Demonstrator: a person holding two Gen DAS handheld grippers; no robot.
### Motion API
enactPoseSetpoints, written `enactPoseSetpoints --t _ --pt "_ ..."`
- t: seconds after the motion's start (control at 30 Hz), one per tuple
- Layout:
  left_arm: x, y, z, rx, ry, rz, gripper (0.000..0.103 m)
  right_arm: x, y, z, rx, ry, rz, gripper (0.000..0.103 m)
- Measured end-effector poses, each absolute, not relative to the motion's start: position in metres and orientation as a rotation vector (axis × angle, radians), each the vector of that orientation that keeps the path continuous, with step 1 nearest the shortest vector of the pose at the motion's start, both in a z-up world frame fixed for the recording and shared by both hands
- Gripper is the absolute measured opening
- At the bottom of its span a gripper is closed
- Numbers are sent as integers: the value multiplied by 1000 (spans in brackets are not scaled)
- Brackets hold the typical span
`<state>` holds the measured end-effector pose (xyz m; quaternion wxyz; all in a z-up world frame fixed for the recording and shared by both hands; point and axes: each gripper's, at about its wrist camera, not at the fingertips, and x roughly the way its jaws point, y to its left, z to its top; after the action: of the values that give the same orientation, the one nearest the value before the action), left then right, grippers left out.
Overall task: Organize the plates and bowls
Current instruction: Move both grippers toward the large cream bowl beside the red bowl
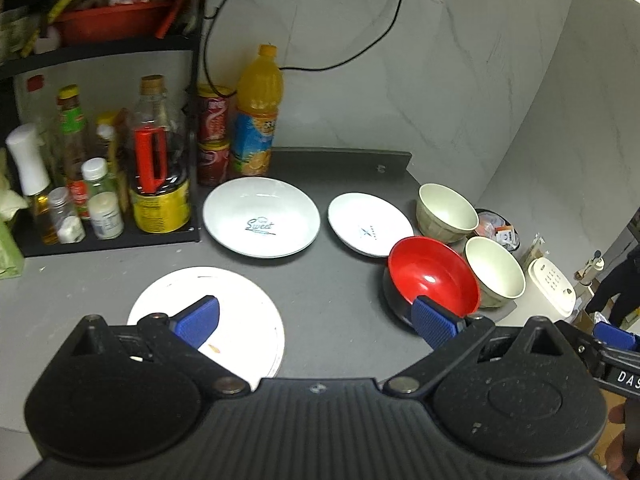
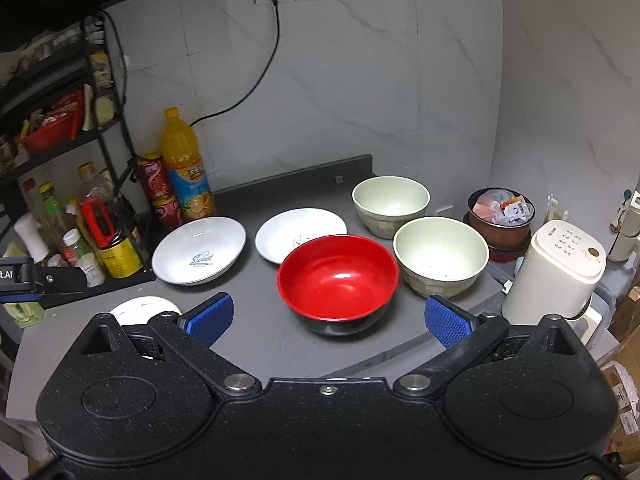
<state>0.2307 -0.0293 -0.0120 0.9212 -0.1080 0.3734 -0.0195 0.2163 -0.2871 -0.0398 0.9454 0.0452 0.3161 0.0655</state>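
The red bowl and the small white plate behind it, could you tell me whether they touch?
Cannot tell. In the right wrist view the red bowl overlaps the small white plate, hiding any gap; the left wrist view shows the same overlap.

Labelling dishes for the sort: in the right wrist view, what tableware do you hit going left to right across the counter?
Flat plate → Sweet plate → small plate → red bowl → near cream bowl. Far cream bowl overlaps both in x, so left out.
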Motion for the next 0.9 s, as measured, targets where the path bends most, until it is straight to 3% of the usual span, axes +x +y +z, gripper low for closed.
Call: enactPoseSetpoints --t 0.9 --pt "330 -126 -23 -177 891 -98 101 311 -364 -60 169 724 78 103"
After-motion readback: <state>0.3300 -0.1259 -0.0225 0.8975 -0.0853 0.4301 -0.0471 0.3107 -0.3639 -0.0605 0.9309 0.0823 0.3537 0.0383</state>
